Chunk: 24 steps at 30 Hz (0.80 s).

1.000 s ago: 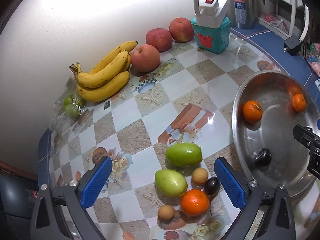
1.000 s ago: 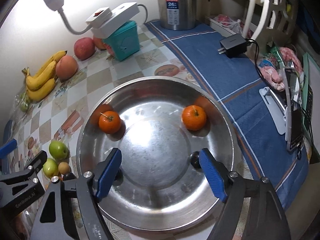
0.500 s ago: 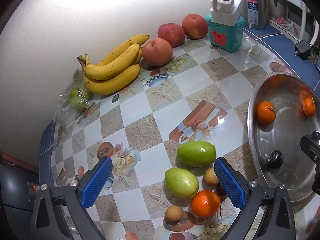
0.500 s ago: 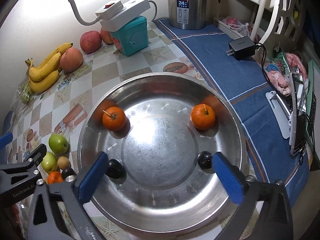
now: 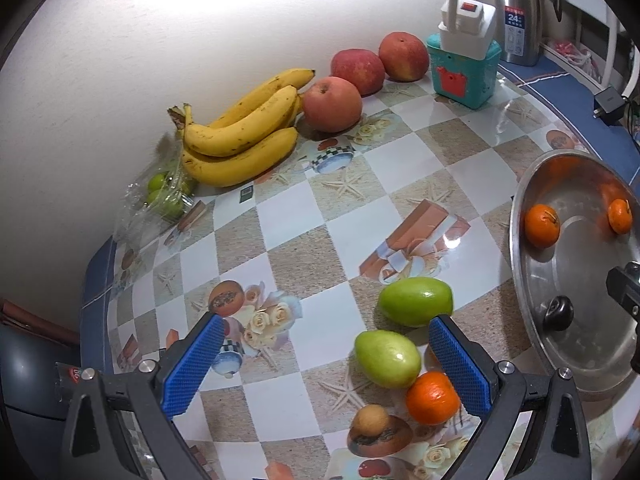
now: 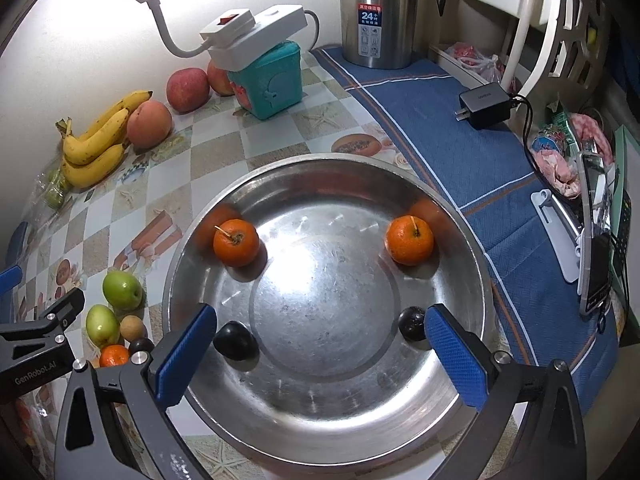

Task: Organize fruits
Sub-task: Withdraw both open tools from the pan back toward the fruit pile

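A steel bowl [image 6: 320,408] holds two oranges [image 6: 236,242] [image 6: 409,240] and two dark plums [image 6: 235,346] [image 6: 412,323]. My right gripper [image 6: 320,354] hovers over the bowl, open and empty. My left gripper [image 5: 326,360] is open and empty above the table, over a cluster of two green fruits [image 5: 416,301] [image 5: 387,358], an orange [image 5: 432,397] and a small tan fruit [image 5: 370,420]. The bowl also shows at the right of the left wrist view [image 5: 520,280]. Bananas [image 5: 240,140] and three apples [image 5: 332,104] lie by the wall.
A teal box [image 6: 272,80] with a white power strip and lamp stands at the back. A steel kettle [image 6: 378,12] and a black charger [image 6: 484,104] are on the blue cloth. Bagged small green fruits [image 5: 168,196] lie by the bananas. Clutter sits at the right edge.
The left gripper has moved left, so the fruit cluster sits more toward its right finger. The right gripper has drawn back and opened wider; both plums now show between its fingers.
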Motion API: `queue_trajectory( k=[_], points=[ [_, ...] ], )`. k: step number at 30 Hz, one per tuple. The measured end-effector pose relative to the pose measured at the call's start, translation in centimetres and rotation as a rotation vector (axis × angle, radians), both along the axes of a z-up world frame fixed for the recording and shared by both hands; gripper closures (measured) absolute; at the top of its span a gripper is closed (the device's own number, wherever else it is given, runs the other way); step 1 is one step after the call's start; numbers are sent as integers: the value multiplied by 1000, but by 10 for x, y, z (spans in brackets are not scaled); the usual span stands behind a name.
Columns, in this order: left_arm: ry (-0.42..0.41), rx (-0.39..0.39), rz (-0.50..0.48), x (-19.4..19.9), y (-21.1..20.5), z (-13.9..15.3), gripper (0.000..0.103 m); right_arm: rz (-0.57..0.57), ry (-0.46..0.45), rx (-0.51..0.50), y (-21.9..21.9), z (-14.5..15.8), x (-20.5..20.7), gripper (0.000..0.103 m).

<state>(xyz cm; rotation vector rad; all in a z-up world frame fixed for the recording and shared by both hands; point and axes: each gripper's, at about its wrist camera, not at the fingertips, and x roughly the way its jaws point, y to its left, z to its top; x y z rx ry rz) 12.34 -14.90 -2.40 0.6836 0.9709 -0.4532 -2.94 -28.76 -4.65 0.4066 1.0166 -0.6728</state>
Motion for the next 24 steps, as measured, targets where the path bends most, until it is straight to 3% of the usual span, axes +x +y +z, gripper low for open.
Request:
queue_trajectory(
  k=[14, 24],
  points=[
    [16, 35, 91, 20, 53, -4, 0, 27, -45, 19, 25, 8, 5, 0],
    [47, 45, 186, 35, 101, -7, 0, 133, -29, 69, 67, 3, 26, 0]
  ],
)
